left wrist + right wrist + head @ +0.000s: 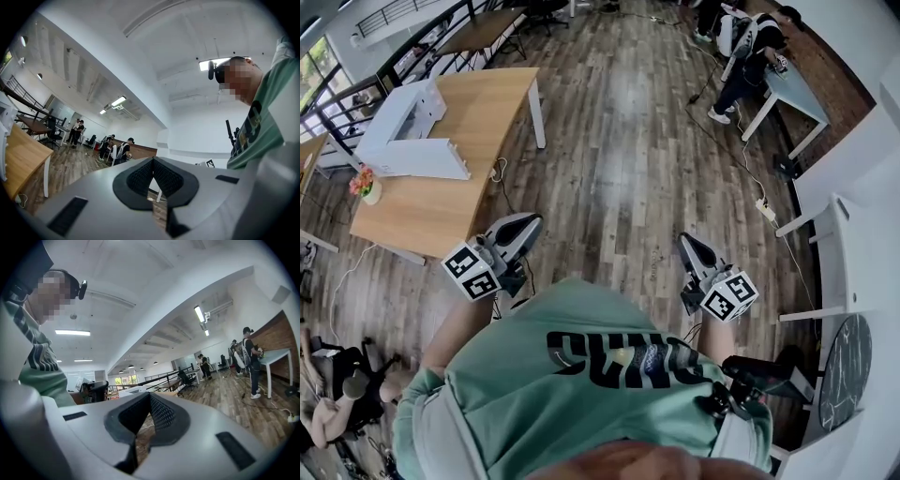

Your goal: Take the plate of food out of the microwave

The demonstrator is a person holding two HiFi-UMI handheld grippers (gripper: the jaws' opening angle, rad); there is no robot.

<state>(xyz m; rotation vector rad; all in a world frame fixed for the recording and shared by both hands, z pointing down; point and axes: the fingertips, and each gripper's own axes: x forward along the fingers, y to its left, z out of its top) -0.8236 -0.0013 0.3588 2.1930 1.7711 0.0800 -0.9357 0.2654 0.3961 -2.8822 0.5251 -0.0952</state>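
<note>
Two grippers were out in front of the person, over the wood floor and well apart from each other. The left gripper (525, 223) and the right gripper (686, 240) each had its jaws closed together with nothing between them. The plate of food could not be made out in any view. A white boxy appliance (408, 131) stood on the wooden table (478, 122) ahead to the left, its inside not visible. A small pale vase (369, 192) at that table's edge held pink and orange flowers.
</note>
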